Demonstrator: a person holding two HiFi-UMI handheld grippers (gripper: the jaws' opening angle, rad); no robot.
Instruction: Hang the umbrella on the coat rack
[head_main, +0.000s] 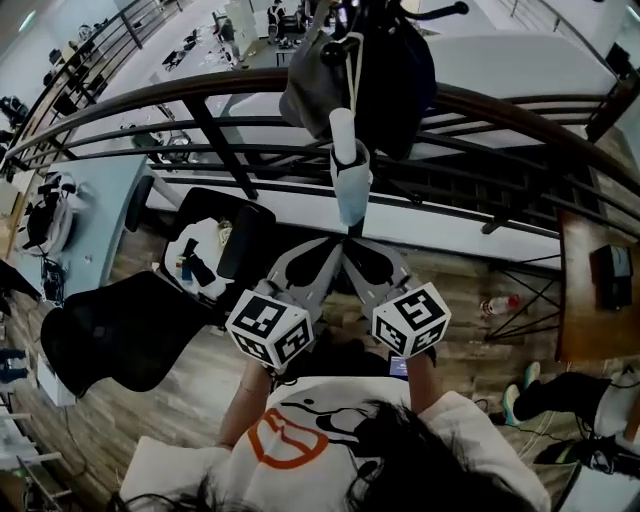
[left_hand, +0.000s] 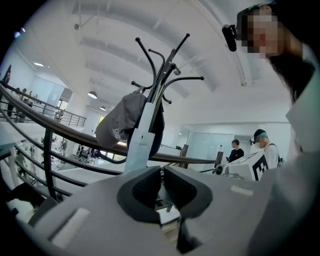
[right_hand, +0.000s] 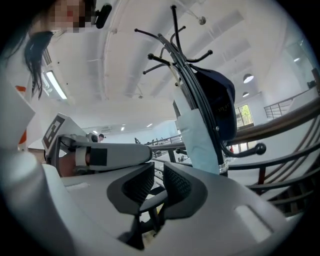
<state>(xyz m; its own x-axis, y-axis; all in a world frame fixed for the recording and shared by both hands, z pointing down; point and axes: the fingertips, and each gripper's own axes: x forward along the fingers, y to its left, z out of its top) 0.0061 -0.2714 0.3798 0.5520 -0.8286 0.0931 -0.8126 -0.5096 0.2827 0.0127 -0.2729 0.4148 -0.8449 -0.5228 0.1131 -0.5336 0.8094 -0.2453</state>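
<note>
The folded pale-blue umbrella hangs upright from the black coat rack, just past the curved railing. In the left gripper view the umbrella rises right behind my jaws, below the rack's hooks. It stands a little right of the jaws in the right gripper view. My left gripper and right gripper sit side by side below the umbrella, apart from it. In both, the jaws are drawn together to a thin slit with nothing between them.
A grey cap and a dark cap hang on the rack either side of the umbrella. The dark railing crosses in front of me. A black chair stands left, a wooden table right. People stand far off.
</note>
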